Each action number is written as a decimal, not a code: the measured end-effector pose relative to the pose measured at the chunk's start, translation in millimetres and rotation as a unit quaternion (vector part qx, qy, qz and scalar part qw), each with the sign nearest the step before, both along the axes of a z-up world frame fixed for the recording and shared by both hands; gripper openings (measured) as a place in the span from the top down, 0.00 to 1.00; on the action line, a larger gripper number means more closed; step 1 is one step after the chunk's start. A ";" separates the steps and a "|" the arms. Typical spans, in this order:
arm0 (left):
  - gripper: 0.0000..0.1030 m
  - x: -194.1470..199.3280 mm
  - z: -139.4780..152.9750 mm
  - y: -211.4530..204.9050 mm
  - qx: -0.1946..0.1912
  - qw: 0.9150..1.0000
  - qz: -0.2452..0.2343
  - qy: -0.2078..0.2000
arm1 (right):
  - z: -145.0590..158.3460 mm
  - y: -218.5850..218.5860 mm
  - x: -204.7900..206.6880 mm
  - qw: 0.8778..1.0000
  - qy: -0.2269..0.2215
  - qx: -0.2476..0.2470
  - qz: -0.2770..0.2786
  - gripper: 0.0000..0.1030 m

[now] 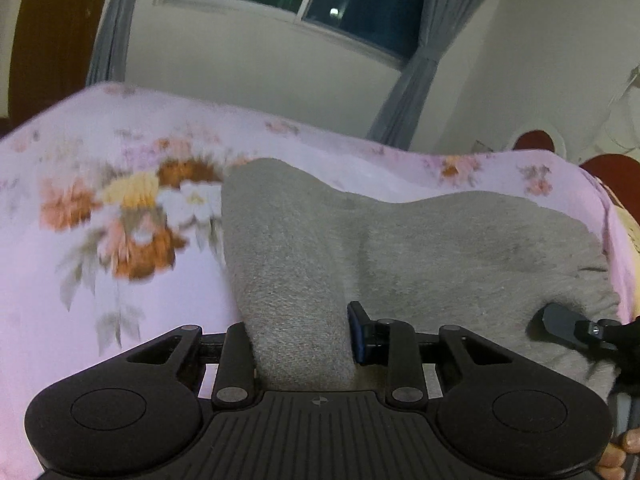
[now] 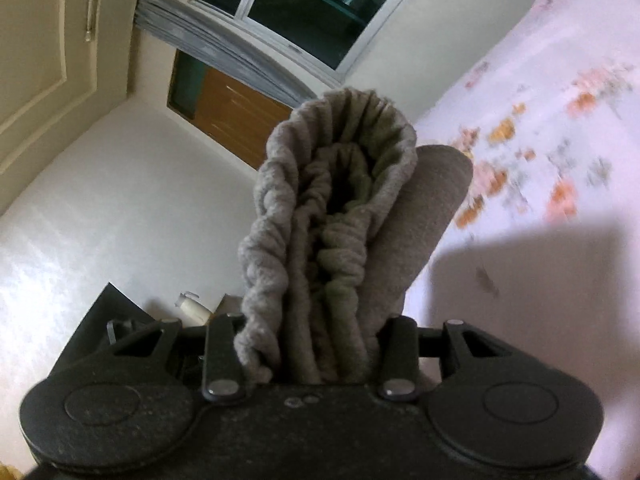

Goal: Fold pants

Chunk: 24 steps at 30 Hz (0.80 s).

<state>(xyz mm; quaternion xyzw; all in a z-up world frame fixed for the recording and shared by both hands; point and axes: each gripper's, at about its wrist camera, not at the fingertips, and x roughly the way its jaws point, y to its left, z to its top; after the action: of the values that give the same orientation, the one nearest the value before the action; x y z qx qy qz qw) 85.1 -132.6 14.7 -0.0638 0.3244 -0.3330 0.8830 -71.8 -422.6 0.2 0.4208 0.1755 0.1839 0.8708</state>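
Observation:
Grey fleece pants (image 1: 440,248) lie on a pink floral bedsheet (image 1: 100,280), with one part pulled up toward the camera. My left gripper (image 1: 304,336) is shut on a thick fold of that grey cloth; its blue-padded right finger (image 1: 358,332) presses against the fabric. At the right edge of the left wrist view, the dark tip of my right gripper (image 1: 560,326) sits on the pants' edge. In the right wrist view my right gripper (image 2: 316,352) is shut on the pants' bunched elastic waistband (image 2: 344,208), which stands up out of the jaws and hides the fingertips.
Beyond the bed are a dark window (image 1: 320,0), grey curtains (image 1: 412,92) and a brown wooden door (image 1: 52,32). A red round object (image 1: 534,140) sits past the bed's right corner. A person's fingers (image 1: 624,452) show at the bottom right. The floral sheet (image 2: 540,300) fills the right side.

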 end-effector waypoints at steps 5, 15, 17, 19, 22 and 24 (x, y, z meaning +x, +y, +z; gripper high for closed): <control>0.71 28.8 -0.7 -21.7 0.022 1.000 0.015 -0.017 | -2.9 -10.7 24.1 1.000 -0.002 -0.006 0.005 0.61; 0.71 66.2 -54.1 -54.2 0.077 0.997 0.029 -0.005 | -58.1 -25.6 43.5 0.999 0.049 0.006 -0.007 0.61; 0.71 68.5 -72.9 -60.8 0.098 0.995 0.025 0.003 | -76.7 -30.6 44.2 0.997 0.072 0.006 -0.015 0.61; 0.70 70.9 -93.9 -66.8 0.122 0.992 0.020 0.019 | -95.7 -35.2 44.0 0.994 0.104 0.000 -0.029 0.59; 0.48 69.1 -122.8 -70.8 0.156 0.987 0.032 0.022 | -120.5 -37.1 40.4 0.982 0.174 -0.029 -0.066 0.48; 0.40 67.3 -127.8 -68.3 0.155 0.987 0.044 0.022 | -125.9 -35.4 36.9 0.976 0.194 -0.049 -0.084 0.45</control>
<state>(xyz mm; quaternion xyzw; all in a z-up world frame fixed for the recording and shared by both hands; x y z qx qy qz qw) 152.4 -200.9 -113.1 0.0522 0.3888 -0.2381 0.8885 -35.0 -458.0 -125.8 0.4185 0.3135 0.0160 0.8523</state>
